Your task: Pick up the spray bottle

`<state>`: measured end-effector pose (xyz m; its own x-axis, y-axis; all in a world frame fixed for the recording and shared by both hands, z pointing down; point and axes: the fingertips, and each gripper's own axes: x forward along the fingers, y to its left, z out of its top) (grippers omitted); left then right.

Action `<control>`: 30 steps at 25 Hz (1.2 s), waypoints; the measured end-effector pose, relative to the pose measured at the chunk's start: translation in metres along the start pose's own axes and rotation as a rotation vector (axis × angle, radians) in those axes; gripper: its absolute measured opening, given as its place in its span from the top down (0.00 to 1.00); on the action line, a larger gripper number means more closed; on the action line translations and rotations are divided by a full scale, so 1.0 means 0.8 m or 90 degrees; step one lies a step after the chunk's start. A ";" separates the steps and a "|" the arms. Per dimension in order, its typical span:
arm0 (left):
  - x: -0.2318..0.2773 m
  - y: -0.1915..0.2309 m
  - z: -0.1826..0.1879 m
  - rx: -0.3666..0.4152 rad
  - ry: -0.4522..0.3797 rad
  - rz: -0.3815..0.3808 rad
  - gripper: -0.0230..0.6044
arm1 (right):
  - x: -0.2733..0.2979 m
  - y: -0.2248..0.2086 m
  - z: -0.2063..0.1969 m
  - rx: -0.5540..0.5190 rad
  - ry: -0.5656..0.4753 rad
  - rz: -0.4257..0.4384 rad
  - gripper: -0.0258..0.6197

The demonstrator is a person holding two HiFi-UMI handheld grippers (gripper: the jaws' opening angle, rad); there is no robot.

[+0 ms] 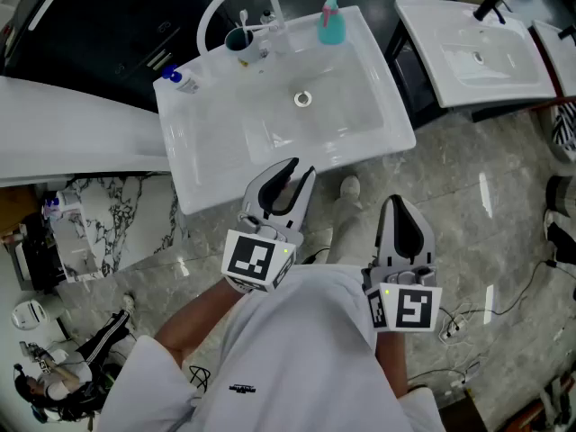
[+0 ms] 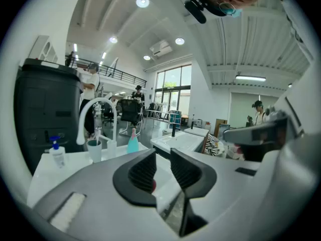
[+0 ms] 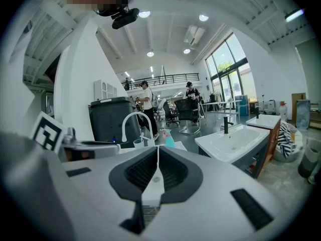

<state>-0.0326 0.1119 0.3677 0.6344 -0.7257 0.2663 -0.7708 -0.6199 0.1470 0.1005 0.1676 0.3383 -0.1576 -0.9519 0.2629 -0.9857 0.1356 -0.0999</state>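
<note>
The upright teal plastic spray bottle [image 1: 331, 21] stands upper centre on the white ceramic sink [image 1: 216, 151], its back rim, straight above my left gripper [image 1: 294, 171], whose jaws are apart and empty. My right gripper [image 1: 400, 207], jaws together, sits farther off.

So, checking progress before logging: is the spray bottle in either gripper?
No, the spray bottle stands on the back rim of the sink, apart from the left gripper and right gripper.

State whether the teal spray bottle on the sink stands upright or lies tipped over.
Upright: the spray bottle stands on its base on the back rim of the sink, nozzle on top.
</note>
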 end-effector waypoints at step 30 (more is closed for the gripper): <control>-0.345 -0.121 -0.022 -0.051 0.028 0.068 0.96 | -0.269 0.155 -0.028 -0.030 -0.037 0.050 0.95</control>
<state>-0.1339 0.3774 0.2967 0.5466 -0.7718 0.3250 -0.8372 -0.5128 0.1903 0.0106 0.3953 0.2906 -0.2320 -0.9521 0.1993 -0.9724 0.2217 -0.0729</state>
